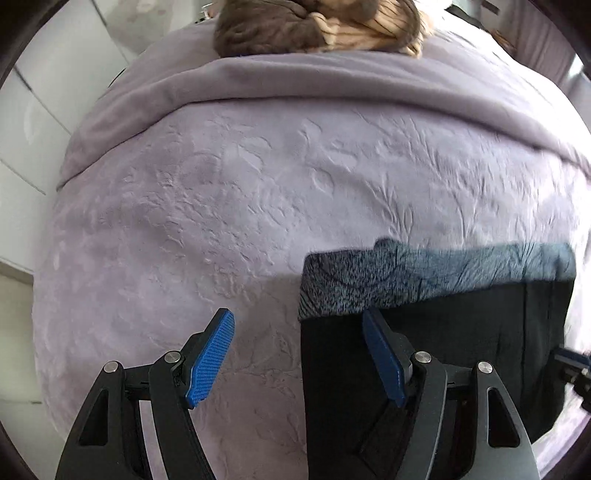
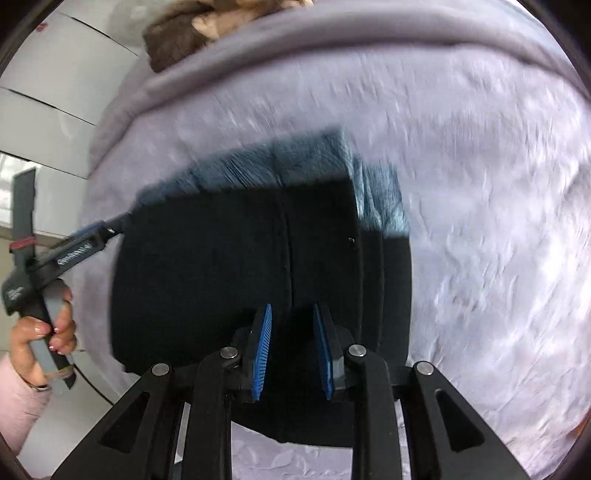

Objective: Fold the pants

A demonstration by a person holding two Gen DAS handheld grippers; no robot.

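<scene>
The pants (image 2: pixel 236 273), black with a fuzzy blue-grey lining turned out along the far edge, lie folded into a compact block on the lilac embossed bedspread (image 1: pixel 229 192) of the bed. The left claw (image 1: pixel 299 354) is held low over the bed and points toward the far end; its blue-padded fingers stand wide apart with nothing between them, the left finger (image 1: pixel 210 360) over bare bedspread and the right finger over the left margin of the black cloth, so the pants' left edge runs up through the gap. Whether either pad touches the fabric cannot be told. In the right wrist view the same tool comes in from the left side, its tip at the pants' upper left corner, and the person's left hand (image 2: pixel 44 328), in a pink sleeve, is wrapped round its grey handle. The right claw (image 2: pixel 291 352) sits over the near edge of the folded pants, fingers parted by a narrow gap with dark cloth showing behind it; whether it pinches the fabric cannot be made out. A brown and beige heap of cloth (image 1: pixel 317 26) lies at the far end of the bed, beyond a folded-back lilac blanket (image 1: pixel 295 79).
</scene>
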